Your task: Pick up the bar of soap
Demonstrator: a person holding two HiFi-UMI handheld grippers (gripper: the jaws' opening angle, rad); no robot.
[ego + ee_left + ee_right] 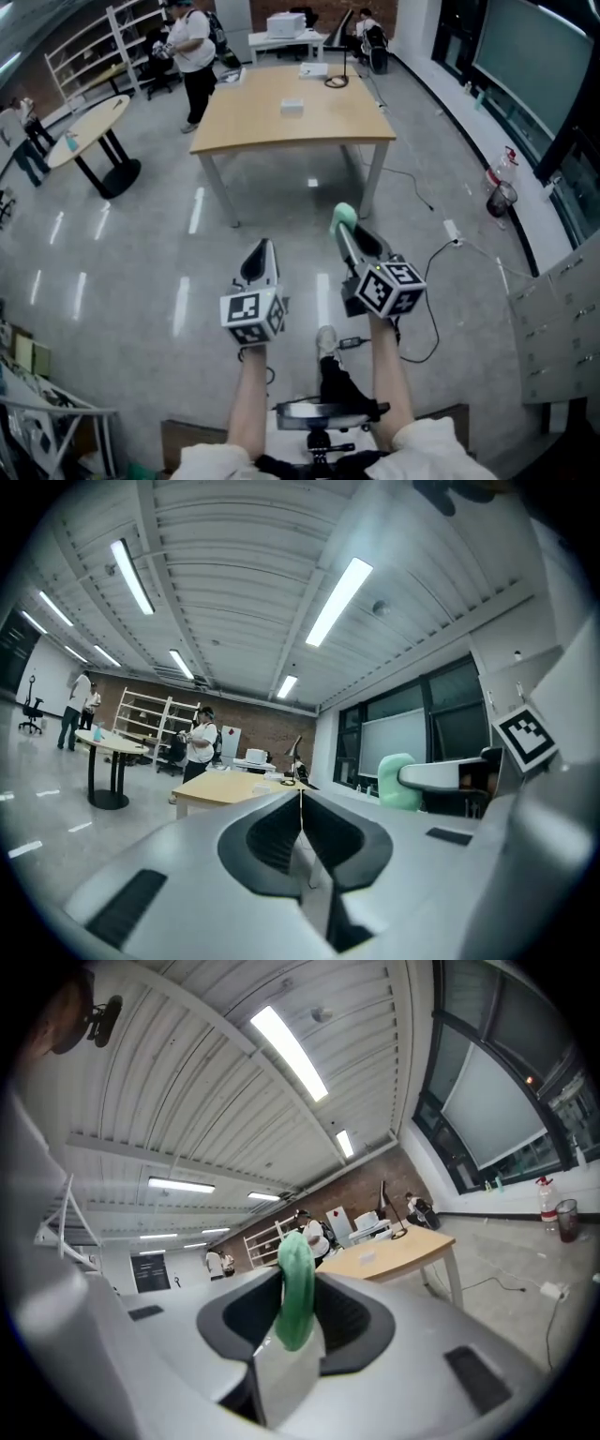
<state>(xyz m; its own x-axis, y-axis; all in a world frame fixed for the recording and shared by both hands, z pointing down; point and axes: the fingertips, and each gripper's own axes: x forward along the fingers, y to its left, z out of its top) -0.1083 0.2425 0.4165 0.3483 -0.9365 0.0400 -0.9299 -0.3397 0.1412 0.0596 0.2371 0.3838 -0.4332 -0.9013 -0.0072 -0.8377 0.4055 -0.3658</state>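
The bar of soap [343, 216] is pale green and oval. My right gripper [343, 231] is shut on it and holds it in the air above the grey floor. In the right gripper view the soap [295, 1286] stands on edge between the two jaws of the right gripper [296, 1309]. My left gripper [264, 249] hangs beside it at the left, shut with nothing in it. In the left gripper view the left gripper [301, 803] has its jaws meeting in a thin line, and the soap [399, 780] shows at the right.
A wooden table [281, 127] with a small white box [292, 107] stands ahead. At the left are a round table [89, 127] and a standing person [192, 47]. Cables [441, 253] cross the floor at the right, by a grey cabinet [562, 328].
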